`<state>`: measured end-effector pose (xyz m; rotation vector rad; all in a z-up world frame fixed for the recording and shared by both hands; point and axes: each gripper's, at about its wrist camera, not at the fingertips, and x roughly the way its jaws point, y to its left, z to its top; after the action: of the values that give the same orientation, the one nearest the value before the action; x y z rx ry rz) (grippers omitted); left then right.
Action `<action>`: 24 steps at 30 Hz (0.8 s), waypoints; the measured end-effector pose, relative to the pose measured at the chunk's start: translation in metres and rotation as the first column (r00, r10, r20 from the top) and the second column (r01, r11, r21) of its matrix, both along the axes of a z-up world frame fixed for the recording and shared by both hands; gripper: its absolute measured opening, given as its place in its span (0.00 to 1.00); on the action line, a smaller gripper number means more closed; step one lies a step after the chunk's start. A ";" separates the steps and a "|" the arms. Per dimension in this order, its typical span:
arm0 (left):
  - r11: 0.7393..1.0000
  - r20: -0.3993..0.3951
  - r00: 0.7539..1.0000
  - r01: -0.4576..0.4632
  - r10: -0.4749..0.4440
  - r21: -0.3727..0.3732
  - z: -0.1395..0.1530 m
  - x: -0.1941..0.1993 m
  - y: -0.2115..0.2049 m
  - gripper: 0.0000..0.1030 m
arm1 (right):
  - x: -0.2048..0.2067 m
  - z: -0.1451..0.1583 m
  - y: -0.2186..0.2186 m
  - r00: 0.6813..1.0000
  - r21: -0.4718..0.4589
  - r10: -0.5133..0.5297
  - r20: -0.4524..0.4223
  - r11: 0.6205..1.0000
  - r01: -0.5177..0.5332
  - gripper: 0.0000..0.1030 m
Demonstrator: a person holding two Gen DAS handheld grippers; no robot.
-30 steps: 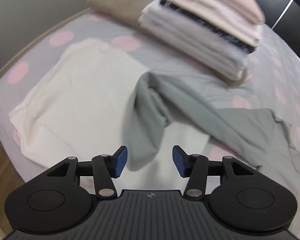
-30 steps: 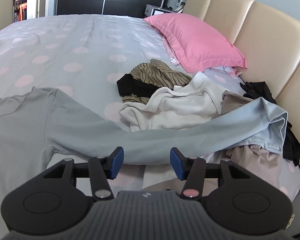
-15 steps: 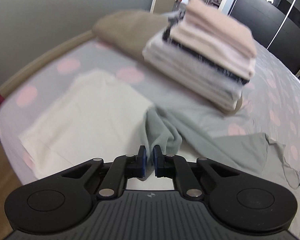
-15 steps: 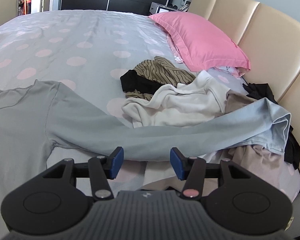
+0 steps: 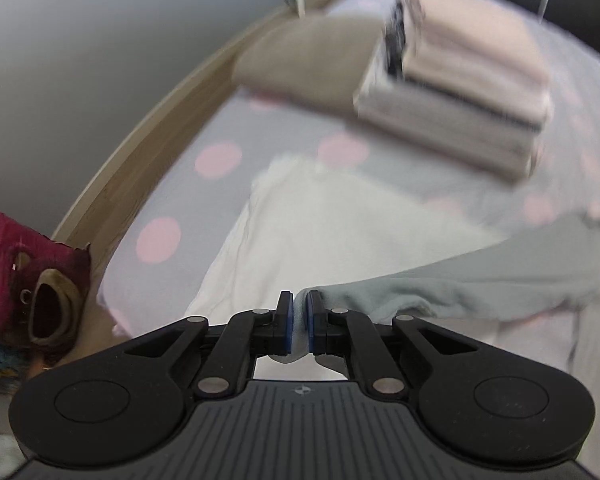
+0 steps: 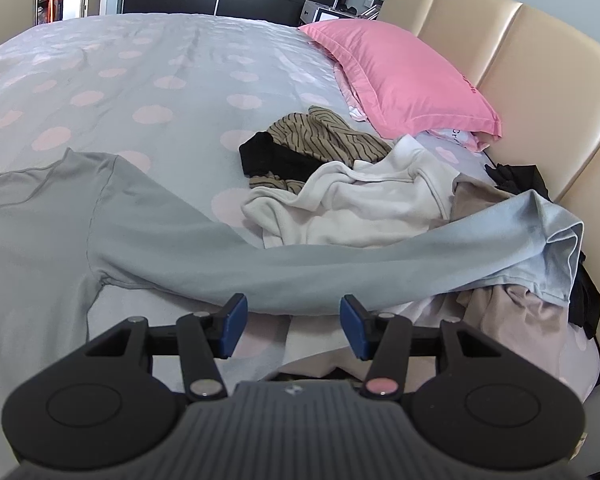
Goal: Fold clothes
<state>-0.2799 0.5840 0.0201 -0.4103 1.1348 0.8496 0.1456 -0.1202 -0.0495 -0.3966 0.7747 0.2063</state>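
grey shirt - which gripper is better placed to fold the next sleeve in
Left. The left gripper is already shut on one sleeve end of the grey shirt. The right gripper is open, just short of the other sleeve, gripping nothing.

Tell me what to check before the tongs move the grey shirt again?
1. Left tongs shut on the grey shirt's left sleeve: ok.
2. Right tongs holding the right sleeve: not ok, they are open.
3. Right sleeve free of the unfolded pile: not ok, it drapes over it.
4. Shirt body flat: cannot tell, only partly seen.
5. Folded stack away from the left sleeve: ok.
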 end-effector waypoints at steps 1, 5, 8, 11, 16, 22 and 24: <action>1.000 -0.025 1.000 0.010 -0.011 -0.008 -0.009 -0.001 0.000 0.06 | 0.000 -0.001 0.000 1.000 -0.003 -0.002 0.000 1.000 0.002 0.53; 0.999 -0.097 0.995 -0.015 0.011 -0.039 -0.040 -0.009 0.000 0.12 | 0.002 -0.003 -0.001 1.000 -0.016 -0.014 -0.003 1.000 0.014 0.53; 0.998 -0.122 0.992 -0.022 0.016 -0.051 -0.050 -0.014 0.000 0.13 | 0.003 -0.005 -0.001 1.000 -0.025 -0.018 -0.006 1.000 0.018 0.53; 0.998 -0.084 0.996 -0.019 0.014 -0.061 -0.049 -0.011 -0.001 0.14 | 0.005 -0.007 0.002 1.000 -0.031 -0.015 -0.010 0.999 0.014 0.53; 0.993 -0.007 0.997 0.082 -0.083 -0.088 -0.047 0.030 -0.009 0.21 | 0.007 -0.011 0.007 1.000 -0.041 -0.008 -0.018 0.999 0.007 0.53; 0.957 0.115 0.956 0.278 -0.269 -0.080 -0.037 0.123 -0.032 0.23 | 0.024 -0.015 0.018 0.998 0.024 0.021 -0.059 1.000 -0.019 0.54; 0.935 0.146 0.930 0.350 -0.338 -0.065 -0.038 0.154 -0.046 0.24 | 0.034 -0.015 0.026 0.996 0.054 0.051 -0.070 0.997 -0.048 0.54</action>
<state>-0.1263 0.5381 -0.0182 -0.3237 1.0832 0.4571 0.1791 -0.0945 -0.0643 -0.3605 0.8283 0.2879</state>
